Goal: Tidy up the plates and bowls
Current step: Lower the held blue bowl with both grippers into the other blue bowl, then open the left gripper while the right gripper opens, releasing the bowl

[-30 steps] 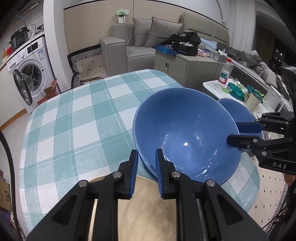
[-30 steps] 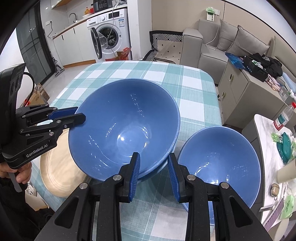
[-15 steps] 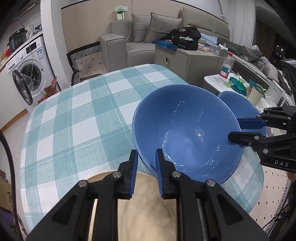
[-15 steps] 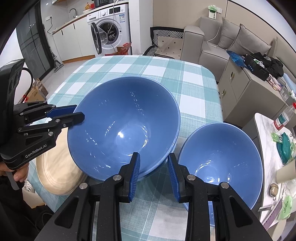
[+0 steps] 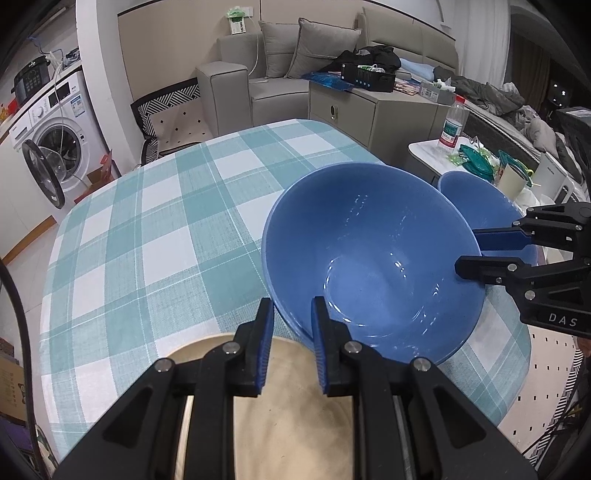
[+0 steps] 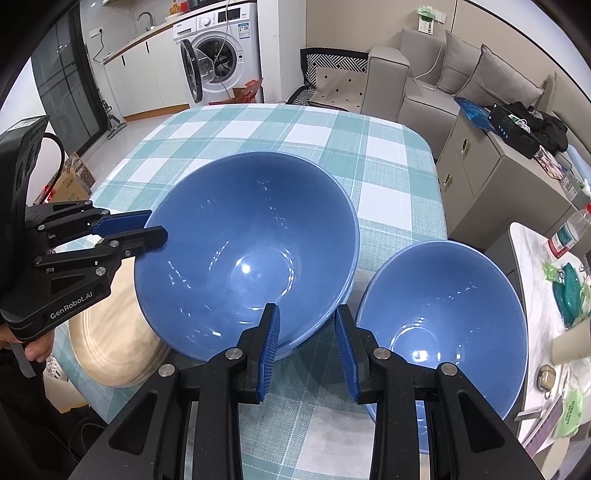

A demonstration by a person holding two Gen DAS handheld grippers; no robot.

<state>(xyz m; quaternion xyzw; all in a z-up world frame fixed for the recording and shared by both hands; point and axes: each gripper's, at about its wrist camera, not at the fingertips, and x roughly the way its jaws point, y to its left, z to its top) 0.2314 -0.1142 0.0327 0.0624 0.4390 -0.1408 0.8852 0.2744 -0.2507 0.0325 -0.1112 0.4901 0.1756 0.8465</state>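
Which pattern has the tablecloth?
Teal and white checks on the tablecloth, clearest in the left wrist view.

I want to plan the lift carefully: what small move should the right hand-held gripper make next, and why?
Probably close the right hand-held gripper on the large blue bowl: its fingers straddle the near rim with a gap, so nothing is clamped yet. The left hand-held gripper straddles the opposite rim.

This is a lived-in home — an open room where a grey sofa (image 5: 280, 70) with cushions faces a table under a teal checked tablecloth (image 5: 177, 221). A front-loading washing machine (image 6: 218, 62) stands beside kitchen cabinets and a sink tap (image 6: 144, 16) — clothes lie heaped on the furniture.
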